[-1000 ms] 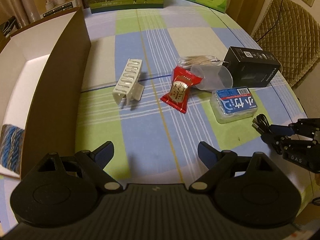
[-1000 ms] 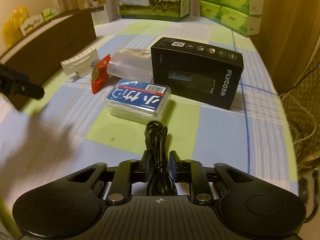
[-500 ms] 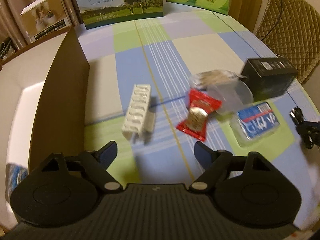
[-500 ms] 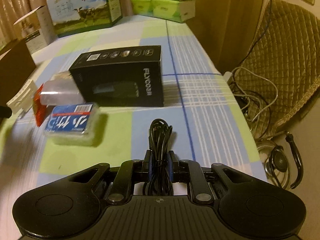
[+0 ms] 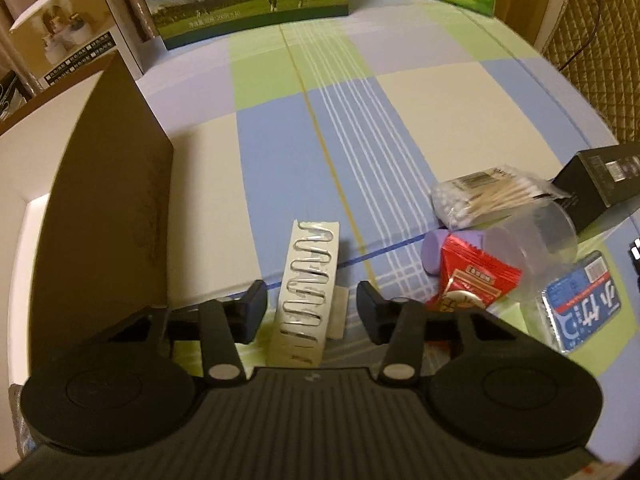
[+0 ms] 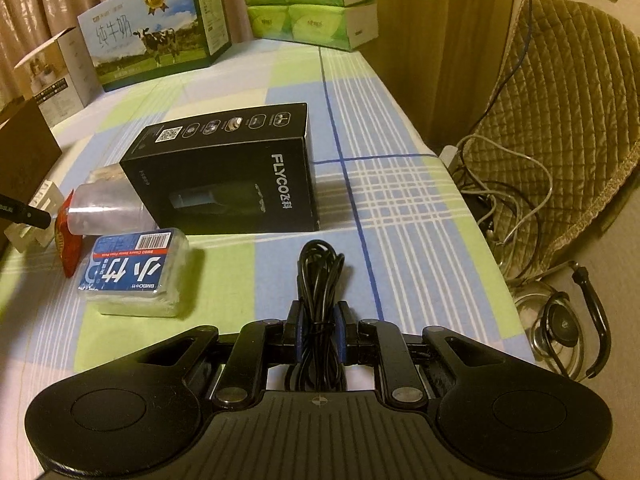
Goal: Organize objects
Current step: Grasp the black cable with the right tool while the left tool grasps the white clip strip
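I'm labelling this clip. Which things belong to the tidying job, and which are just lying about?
Job: white hair claw clip, black cable bundle, cotton swabs, red snack packet, open cardboard box.
Lying about: milk carton, tissue packs, kettle.

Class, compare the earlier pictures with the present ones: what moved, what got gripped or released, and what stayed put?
The left gripper advanced to straddle the white hair clip; its jaws have just been closing, without visibly pressing it. The right gripper swung right, still shut on the black cable. Table items stayed put.

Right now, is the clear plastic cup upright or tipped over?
Tipped over. The clear plastic cup lies on its side on the tablecloth, its open mouth facing the left wrist camera, against the black box.
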The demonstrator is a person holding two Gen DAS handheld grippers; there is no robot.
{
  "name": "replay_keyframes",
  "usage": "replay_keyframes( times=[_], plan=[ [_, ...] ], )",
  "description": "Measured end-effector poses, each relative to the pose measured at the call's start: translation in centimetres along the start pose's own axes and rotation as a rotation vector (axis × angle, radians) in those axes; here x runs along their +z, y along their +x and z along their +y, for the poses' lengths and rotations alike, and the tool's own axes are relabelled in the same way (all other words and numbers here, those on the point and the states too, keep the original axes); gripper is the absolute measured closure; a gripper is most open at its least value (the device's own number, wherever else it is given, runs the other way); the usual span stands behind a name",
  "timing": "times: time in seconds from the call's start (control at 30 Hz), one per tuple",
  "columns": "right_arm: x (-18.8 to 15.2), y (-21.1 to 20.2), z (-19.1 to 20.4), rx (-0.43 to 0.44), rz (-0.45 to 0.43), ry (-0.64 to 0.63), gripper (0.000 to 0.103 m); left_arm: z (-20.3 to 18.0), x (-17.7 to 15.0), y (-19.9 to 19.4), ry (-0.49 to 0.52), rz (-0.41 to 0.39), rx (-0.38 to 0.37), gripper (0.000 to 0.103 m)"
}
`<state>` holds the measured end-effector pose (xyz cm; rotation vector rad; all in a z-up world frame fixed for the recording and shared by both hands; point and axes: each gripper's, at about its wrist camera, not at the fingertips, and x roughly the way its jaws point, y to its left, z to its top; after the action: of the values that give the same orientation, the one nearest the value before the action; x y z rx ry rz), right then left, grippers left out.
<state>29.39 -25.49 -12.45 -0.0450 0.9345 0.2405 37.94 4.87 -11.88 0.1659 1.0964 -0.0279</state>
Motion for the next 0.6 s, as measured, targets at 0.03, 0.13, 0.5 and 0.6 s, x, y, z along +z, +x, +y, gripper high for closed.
replay_keyframes(
  times=[0.03,0.13,0.5,0.6],
  plan=[
    [0.0,0.0,0.1,-0.001,-0.001,-0.007,0.091,-0.2,-0.1,0.1,0.008,0.002,0.009,0.069],
    [-0.2,-0.1,0.3,-0.009,-0.005,-0.026,0.091,-0.5,-0.3,0.1,0.015,0.003,0.007,0.080],
    [-0.3,-1.8,0.2,0.036,-0.002,0.002,0.091,-1.3,-3.0,-3.3,-0.034,-0.017,-0.051,0.080],
    [-0.1,-3.0,0.5,0.064,-0.014,0.015,0.091,-1.3,-3.9,-5.0,-0.050,-0.040,-0.070,0.080]
  ],
)
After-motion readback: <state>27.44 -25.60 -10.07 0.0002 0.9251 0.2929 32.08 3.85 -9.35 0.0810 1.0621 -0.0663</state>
